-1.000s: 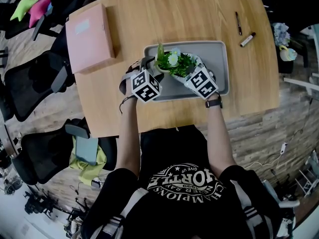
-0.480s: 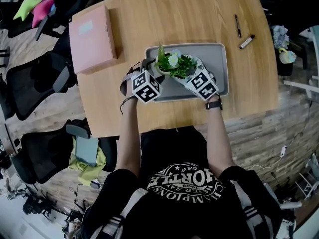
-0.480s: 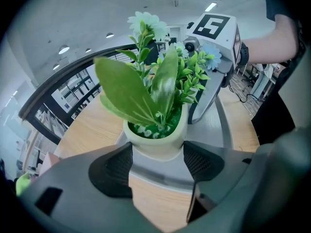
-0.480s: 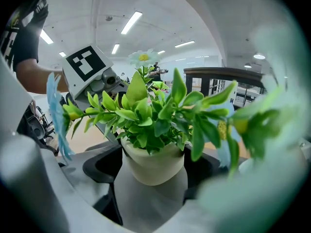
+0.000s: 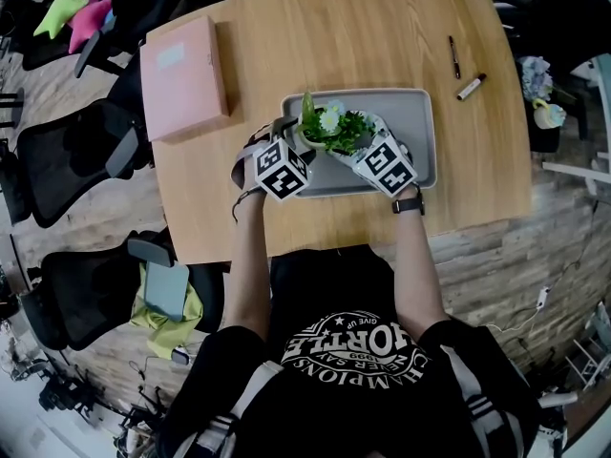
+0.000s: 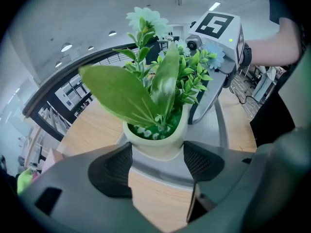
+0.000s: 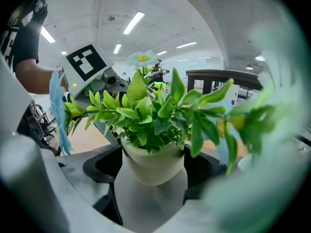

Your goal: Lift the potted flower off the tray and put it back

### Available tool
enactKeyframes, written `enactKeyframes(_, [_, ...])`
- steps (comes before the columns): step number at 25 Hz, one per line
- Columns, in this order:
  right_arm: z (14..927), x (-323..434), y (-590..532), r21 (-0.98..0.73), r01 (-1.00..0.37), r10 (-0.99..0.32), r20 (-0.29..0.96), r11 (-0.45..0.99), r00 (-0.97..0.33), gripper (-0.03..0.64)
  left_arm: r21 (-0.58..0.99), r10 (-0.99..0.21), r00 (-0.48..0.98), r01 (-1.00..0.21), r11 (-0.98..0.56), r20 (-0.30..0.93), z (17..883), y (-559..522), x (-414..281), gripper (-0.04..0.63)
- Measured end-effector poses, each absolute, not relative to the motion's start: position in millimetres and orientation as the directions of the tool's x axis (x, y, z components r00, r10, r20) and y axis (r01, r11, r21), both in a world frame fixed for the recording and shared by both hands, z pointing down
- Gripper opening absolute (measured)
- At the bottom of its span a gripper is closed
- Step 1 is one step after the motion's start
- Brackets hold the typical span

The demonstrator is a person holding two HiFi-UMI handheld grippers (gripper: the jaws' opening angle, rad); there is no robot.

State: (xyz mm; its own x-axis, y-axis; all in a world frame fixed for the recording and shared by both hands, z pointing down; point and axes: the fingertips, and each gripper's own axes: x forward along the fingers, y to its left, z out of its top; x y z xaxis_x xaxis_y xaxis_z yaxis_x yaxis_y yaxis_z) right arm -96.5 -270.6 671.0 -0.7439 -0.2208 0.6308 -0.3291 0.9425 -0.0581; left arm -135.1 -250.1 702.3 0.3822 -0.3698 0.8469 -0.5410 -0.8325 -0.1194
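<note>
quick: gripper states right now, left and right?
left gripper: closed on the potted flower, jaws on its pot.
right gripper: closed on the same pot.

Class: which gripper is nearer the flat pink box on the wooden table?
Left. The left gripper is just right of the flat pink box; the right gripper lies farther right, beyond the green potted flower.

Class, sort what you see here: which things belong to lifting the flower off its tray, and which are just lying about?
In the job: potted flower, tray, left gripper, right gripper.
Lying about: pink box, pen, marker, office chair.
</note>
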Motion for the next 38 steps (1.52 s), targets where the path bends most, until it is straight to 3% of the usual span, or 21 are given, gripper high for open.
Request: enactKeyframes(38, [601.6,-68.0,-249.1,-0.007,-0.323,-0.259,0.581,0.946,-0.771,0.413,-0.176,-0.428,0.373,-0.550,-0.817,0.823,627.4,-226.4,-109.5,0.345])
